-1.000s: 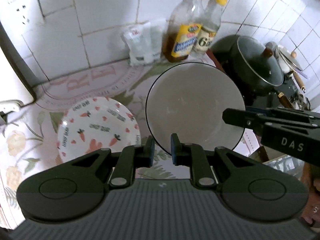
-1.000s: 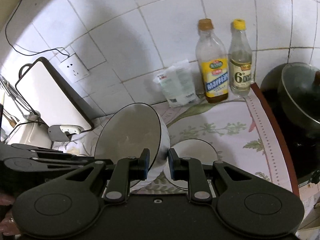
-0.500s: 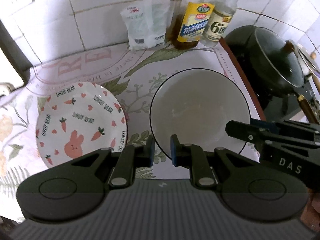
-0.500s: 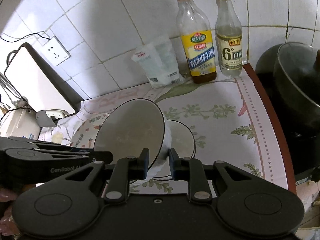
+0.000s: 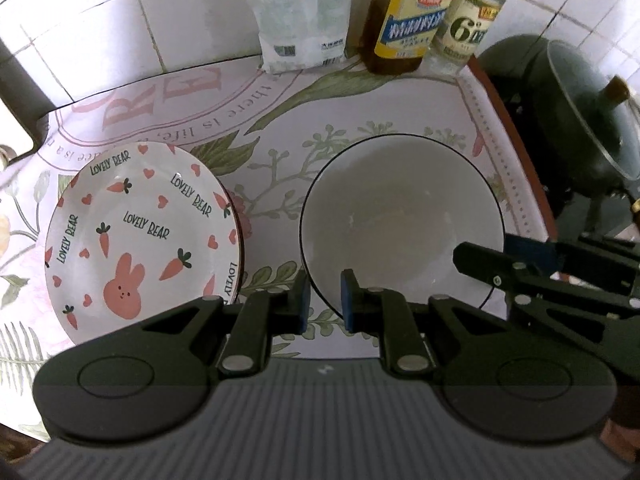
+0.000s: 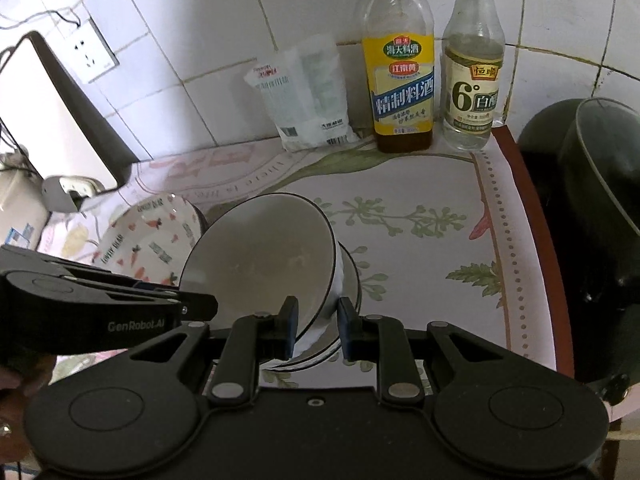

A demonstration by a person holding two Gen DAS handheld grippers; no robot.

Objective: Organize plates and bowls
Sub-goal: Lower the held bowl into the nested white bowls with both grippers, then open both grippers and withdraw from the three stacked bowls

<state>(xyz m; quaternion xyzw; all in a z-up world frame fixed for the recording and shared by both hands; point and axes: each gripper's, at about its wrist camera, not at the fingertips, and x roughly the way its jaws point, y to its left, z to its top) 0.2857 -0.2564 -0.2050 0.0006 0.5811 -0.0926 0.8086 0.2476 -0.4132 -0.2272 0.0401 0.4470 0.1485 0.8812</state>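
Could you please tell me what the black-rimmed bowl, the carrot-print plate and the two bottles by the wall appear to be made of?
The black-rimmed bowl looks like glazed ceramic: smooth, glossy white with a thin painted rim. The carrot-print plate seems the same, with printed decoration under a shiny glaze. The cooking wine bottle and white vinegar bottle are clear, with paper-looking labels; whether glass or plastic, I cannot tell.

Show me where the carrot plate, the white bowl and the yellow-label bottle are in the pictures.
carrot plate (image 5: 136, 236), left wrist view, on its flat centre.
white bowl (image 5: 400, 220), left wrist view, on its inner floor.
yellow-label bottle (image 6: 403, 84), right wrist view, on its label.
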